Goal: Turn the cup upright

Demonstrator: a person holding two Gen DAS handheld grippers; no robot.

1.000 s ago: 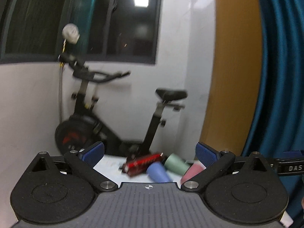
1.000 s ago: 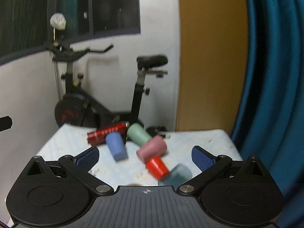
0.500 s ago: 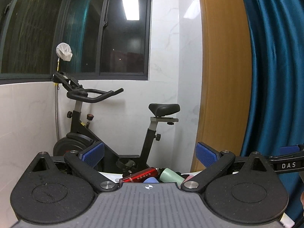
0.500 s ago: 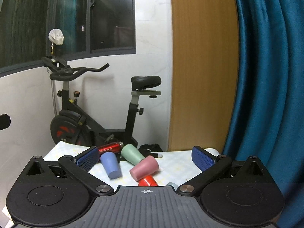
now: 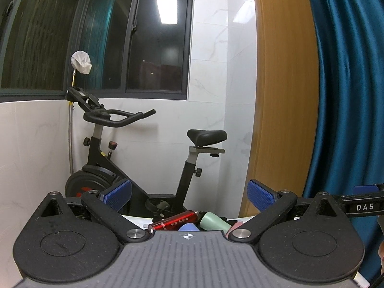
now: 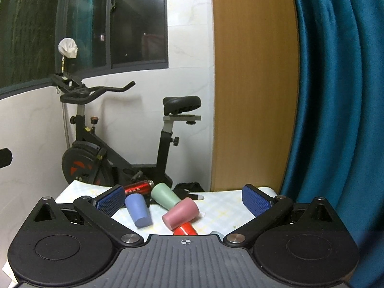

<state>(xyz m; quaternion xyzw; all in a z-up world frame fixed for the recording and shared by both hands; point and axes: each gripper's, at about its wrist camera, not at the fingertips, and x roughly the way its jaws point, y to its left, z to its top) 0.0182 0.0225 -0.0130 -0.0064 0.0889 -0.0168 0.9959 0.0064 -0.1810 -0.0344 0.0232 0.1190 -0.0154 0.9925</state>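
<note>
Several cups lie on their sides on a white table (image 6: 223, 206): a blue cup (image 6: 139, 210), a green cup (image 6: 165, 195), a pink cup (image 6: 181, 213), a red cup (image 6: 186, 229) and the edge of a grey-blue cup (image 6: 216, 232). My right gripper (image 6: 183, 198) is open and empty, held above the near side of the cups. My left gripper (image 5: 189, 193) is open and empty, held level and above the table; in its view only the green cup (image 5: 213, 220), blue cup (image 5: 188, 227) and a sliver of the pink cup (image 5: 236, 226) show.
A red metal bottle (image 6: 139, 186) lies behind the cups, also in the left wrist view (image 5: 175, 220). A black glove (image 6: 189, 188) lies at the table's far edge. An exercise bike (image 6: 100, 153) stands behind the table. A blue curtain (image 6: 336, 96) hangs at the right.
Both grippers have tilted up from the table, so the cups sank lower in both views. Jaws stayed open. The cups have not moved.
</note>
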